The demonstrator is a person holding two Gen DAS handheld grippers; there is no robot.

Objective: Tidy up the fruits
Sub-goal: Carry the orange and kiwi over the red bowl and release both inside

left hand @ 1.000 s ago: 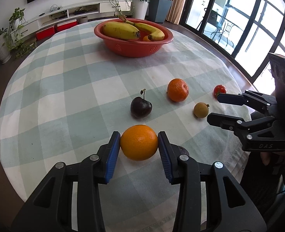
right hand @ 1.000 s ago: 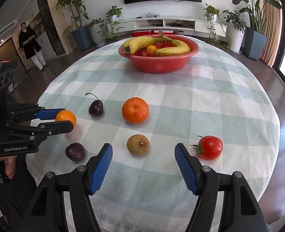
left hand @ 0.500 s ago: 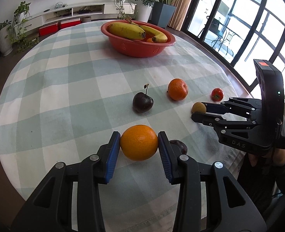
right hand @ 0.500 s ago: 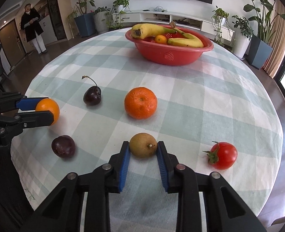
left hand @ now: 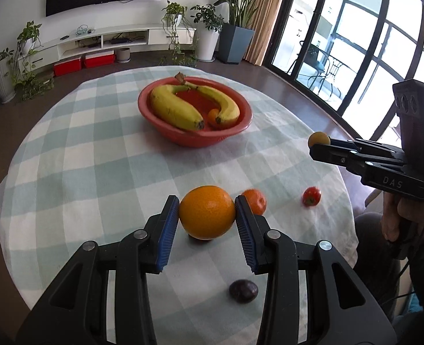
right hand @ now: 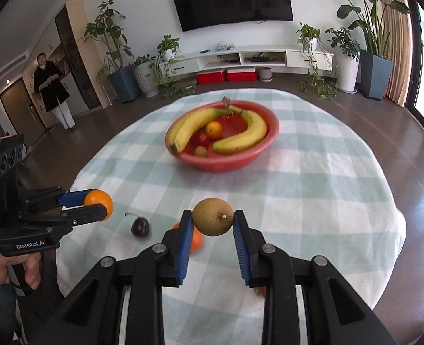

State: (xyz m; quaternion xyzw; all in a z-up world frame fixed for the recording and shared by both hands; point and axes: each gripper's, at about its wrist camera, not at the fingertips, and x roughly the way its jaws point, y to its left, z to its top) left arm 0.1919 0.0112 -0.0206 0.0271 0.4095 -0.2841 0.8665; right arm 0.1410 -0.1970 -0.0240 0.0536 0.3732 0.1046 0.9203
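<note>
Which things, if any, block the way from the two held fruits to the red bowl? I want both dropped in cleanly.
Nothing visible: bare cloth lies between the orange, the brown fruit and the red bowl.

From the left wrist view, bare tablecloth (left hand: 97,172) lies open at ten o'clock; the red bowl (left hand: 154,120) with bananas (left hand: 174,112) blocks twelve; tangerine (left hand: 255,201) and tomato (left hand: 312,196) sit toward two.

red bowl (left hand: 229,135), green-and-white checked tablecloth (left hand: 97,158)
</note>
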